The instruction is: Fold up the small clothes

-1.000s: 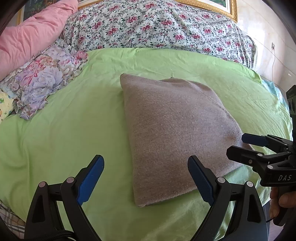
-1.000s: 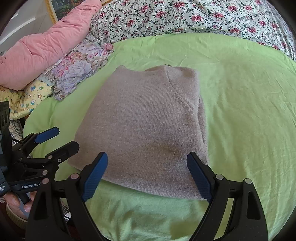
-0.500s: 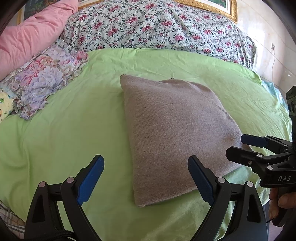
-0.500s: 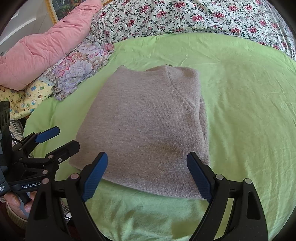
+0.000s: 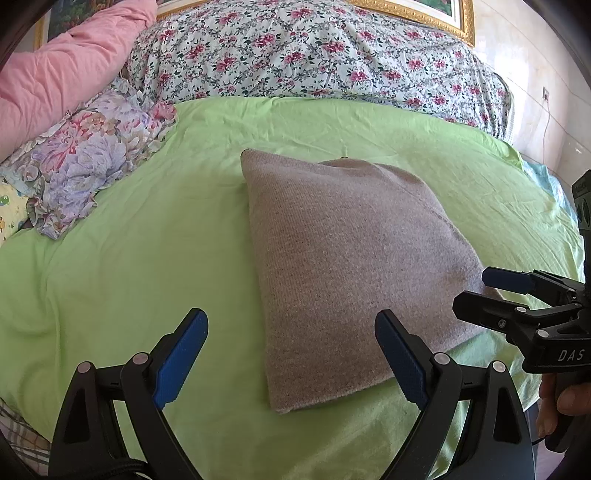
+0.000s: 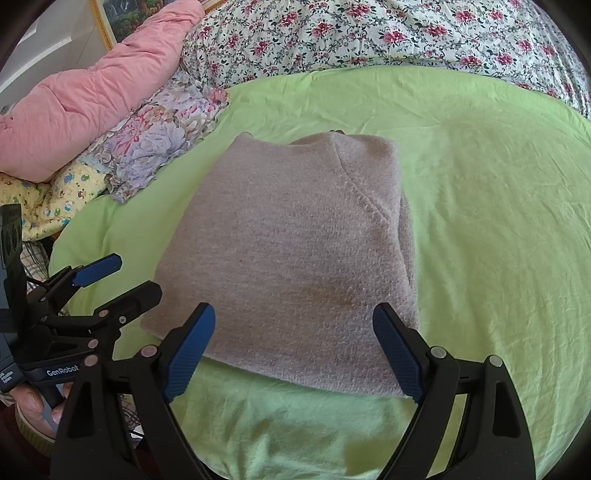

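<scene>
Sweater (image 6: 291,254), folded into a neat grey rectangle, lies on the green sheet (image 6: 480,206). If we grab only its top layer, the fold could spill open. Our left gripper (image 5: 290,360) and right gripper (image 6: 293,349) both gape wide and empty, just short of its near edge, touching nothing.

A folded grey-brown knit garment (image 6: 291,254) lies flat on a light green sheet (image 6: 491,229). The right gripper (image 6: 293,350) hovers over its near edge with the blue-padded jaws spread wide and nothing between them. At lower left the left gripper (image 6: 122,275) points toward the garment's left edge, apparently just short of it, jaws parted. Behind lie a pink quilt (image 6: 92,99), a floral cloth (image 6: 162,136) and a rose-print cover (image 6: 369,29).
</scene>
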Tool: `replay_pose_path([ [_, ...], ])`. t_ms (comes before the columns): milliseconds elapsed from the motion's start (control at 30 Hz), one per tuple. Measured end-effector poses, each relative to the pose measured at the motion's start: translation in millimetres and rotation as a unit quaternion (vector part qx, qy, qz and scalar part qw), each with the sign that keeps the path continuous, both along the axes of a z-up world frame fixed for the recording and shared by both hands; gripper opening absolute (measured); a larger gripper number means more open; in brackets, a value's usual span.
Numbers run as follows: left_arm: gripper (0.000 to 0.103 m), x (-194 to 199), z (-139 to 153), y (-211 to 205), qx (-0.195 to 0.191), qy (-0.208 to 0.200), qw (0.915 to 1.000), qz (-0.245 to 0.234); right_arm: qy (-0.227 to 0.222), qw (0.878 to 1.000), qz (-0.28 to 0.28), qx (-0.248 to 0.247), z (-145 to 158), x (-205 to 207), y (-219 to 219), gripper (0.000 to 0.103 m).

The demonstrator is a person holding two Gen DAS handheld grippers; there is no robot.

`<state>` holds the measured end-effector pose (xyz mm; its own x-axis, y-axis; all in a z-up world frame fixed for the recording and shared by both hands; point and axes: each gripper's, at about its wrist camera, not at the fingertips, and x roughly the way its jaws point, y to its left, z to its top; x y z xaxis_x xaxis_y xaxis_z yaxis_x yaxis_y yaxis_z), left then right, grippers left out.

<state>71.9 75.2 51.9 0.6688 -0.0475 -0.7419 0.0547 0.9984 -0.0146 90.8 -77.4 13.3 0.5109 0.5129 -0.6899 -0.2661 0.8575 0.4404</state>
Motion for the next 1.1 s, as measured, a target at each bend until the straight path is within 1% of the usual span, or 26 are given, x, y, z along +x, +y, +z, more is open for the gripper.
replay_pose_path([
  [267,0.092,0,0,0,-0.001,-0.001,1.0000,0.001,-0.005,1.000,-0.003,0.005,6,2,-3,0.087],
  [900,0.092,5,7,3,-0.001,-0.003,1.0000,0.005,-0.004,1.000,-0.005,0.006,7,6,-6,0.087],
  [1100,0.092,9,9,9,-0.015,-0.001,0.9998,0.012,-0.004,1.000,-0.006,0.008,8,11,-10,0.087],
])
